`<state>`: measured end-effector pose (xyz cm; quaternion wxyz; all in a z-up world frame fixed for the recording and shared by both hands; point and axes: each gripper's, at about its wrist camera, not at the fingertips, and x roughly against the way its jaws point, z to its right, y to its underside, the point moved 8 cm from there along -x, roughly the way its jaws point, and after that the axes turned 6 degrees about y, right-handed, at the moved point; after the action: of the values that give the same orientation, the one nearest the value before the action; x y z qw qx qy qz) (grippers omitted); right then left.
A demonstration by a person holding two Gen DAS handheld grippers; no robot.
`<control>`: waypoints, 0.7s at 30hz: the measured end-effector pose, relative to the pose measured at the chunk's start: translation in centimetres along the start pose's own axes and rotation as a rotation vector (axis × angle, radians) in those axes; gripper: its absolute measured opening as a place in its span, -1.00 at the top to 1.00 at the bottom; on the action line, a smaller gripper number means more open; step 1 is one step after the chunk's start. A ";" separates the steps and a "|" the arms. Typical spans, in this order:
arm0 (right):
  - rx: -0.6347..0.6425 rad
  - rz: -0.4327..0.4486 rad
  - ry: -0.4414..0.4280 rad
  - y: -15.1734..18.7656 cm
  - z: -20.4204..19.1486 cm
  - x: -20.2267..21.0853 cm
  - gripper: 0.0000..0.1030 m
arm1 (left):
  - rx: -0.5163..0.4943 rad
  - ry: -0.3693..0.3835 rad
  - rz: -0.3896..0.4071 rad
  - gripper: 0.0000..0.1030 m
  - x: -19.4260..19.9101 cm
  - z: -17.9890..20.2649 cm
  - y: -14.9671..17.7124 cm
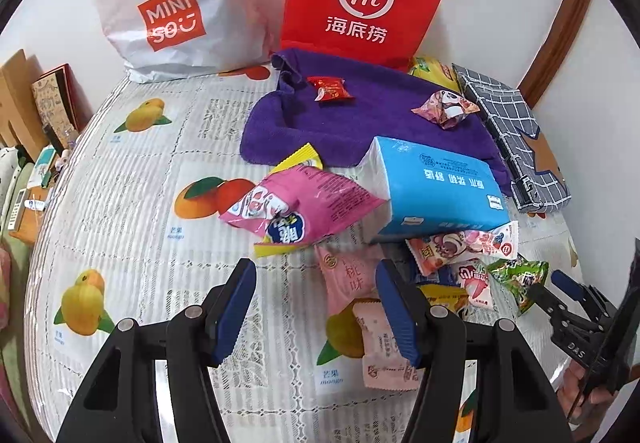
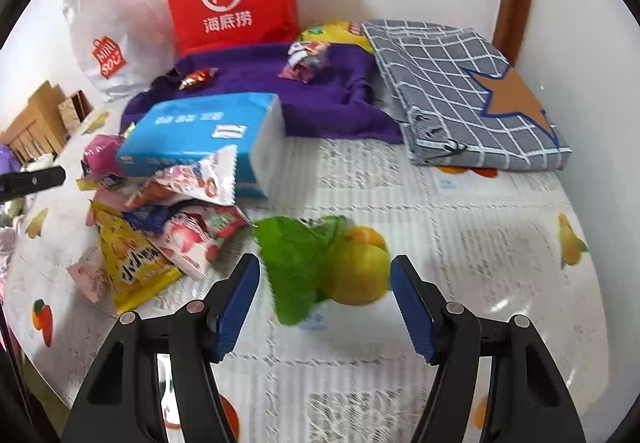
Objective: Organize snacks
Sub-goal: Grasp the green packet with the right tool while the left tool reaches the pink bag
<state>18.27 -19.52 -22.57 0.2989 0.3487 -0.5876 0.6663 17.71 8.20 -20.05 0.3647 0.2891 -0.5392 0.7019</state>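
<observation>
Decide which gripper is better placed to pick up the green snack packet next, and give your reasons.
Right. The right gripper has the green packet lying directly between its open jaws. The left gripper sits over a pink packet instead.
</observation>
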 end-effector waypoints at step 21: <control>-0.052 -0.015 -0.078 0.0 -0.4 -3.6 -0.01 | 0.009 -0.060 0.001 -0.17 0.2 -2.2 1.0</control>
<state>20.32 -19.04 -25.52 0.2897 0.3707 -0.6133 0.6344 16.81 10.19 -20.99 0.3467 0.3112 -0.5470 0.6955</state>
